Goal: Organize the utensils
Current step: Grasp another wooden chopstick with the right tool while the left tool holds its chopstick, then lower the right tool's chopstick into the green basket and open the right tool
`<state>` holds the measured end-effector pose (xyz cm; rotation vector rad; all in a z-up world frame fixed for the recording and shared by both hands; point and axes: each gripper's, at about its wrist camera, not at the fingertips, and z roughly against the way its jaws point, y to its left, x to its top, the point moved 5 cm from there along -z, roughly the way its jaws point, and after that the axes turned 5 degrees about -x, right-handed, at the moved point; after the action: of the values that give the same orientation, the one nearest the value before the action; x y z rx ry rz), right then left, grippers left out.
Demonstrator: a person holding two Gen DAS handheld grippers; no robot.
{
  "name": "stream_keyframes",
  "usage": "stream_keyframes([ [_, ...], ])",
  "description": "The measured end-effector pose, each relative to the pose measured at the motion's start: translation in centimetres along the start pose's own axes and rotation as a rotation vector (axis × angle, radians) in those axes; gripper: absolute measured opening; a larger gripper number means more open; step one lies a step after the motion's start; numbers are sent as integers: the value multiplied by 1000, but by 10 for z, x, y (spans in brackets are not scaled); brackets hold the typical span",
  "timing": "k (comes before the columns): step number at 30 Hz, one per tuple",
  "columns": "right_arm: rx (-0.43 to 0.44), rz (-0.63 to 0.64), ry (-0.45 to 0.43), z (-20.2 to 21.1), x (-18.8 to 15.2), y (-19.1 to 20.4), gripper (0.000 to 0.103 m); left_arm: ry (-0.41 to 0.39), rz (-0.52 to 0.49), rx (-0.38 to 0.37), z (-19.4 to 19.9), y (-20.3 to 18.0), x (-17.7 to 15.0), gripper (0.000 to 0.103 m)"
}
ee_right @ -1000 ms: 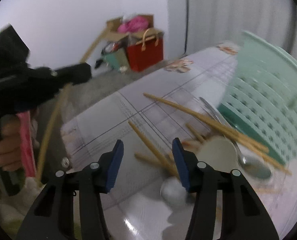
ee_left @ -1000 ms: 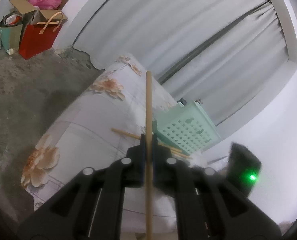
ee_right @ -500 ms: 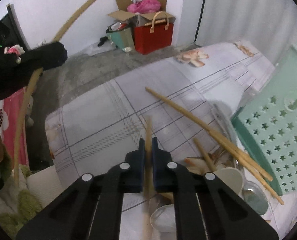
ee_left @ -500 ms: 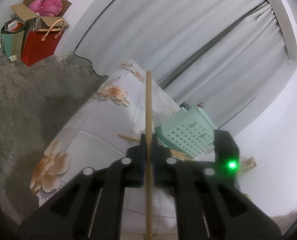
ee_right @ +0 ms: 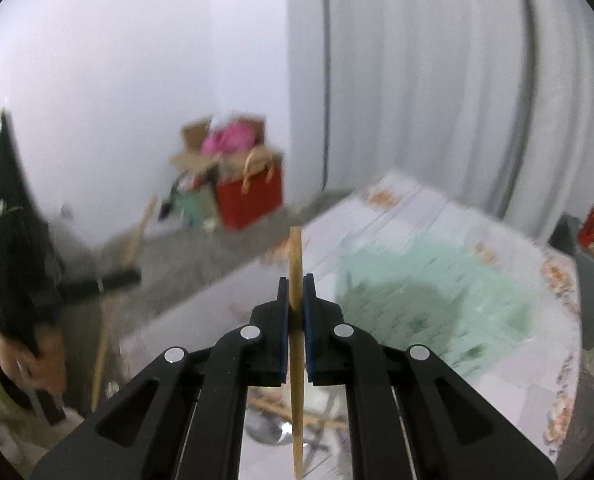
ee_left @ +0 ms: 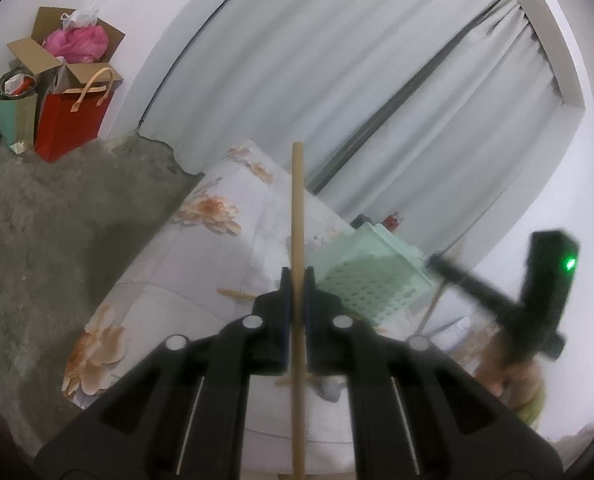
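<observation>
My left gripper (ee_left: 295,280) is shut on a long wooden chopstick (ee_left: 297,208) that runs straight up between its pads, held above the floral-clothed table (ee_left: 201,248). My right gripper (ee_right: 295,288) is shut on another wooden chopstick (ee_right: 296,256), lifted over the table (ee_right: 417,216). A mint green perforated basket (ee_left: 371,276) stands on the table; in the blurred right wrist view the basket (ee_right: 417,292) lies just right of my fingers. Loose chopsticks (ee_right: 273,408) and a metal spoon (ee_right: 269,432) lie below the right gripper. The right gripper's body (ee_left: 545,292) shows at the right of the left wrist view.
A red paper bag (ee_left: 71,120), a green bag and an open cardboard box (ee_left: 65,44) stand on the grey floor by the white wall. Pale curtains (ee_left: 337,92) hang behind the table. A person's hand (ee_right: 29,352) with the left tool shows at the left of the right wrist view.
My right gripper went from open over the loose chopsticks to shut on one, then rose with it and tilted up. The left gripper kept its chopstick and barely moved.
</observation>
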<state>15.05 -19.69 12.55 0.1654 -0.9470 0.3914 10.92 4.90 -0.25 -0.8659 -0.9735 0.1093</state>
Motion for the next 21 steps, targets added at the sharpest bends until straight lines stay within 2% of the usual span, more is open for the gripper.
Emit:
stream_keyframes([
  [5,-46,-73,-158,48,43,-34,7,-7,-15,-5,-1,-6,0,4],
  [9,-75,-96,-251,74,68,-50,7,-22,-32,3,2,-7,2,4],
  [17,-129,-105,-374,97,119,-68,7,-56,-52,12,11,-9,7,4],
  [21,-188,-102,-393,84,132,-76,7,-74,-56,11,15,-9,10,4],
])
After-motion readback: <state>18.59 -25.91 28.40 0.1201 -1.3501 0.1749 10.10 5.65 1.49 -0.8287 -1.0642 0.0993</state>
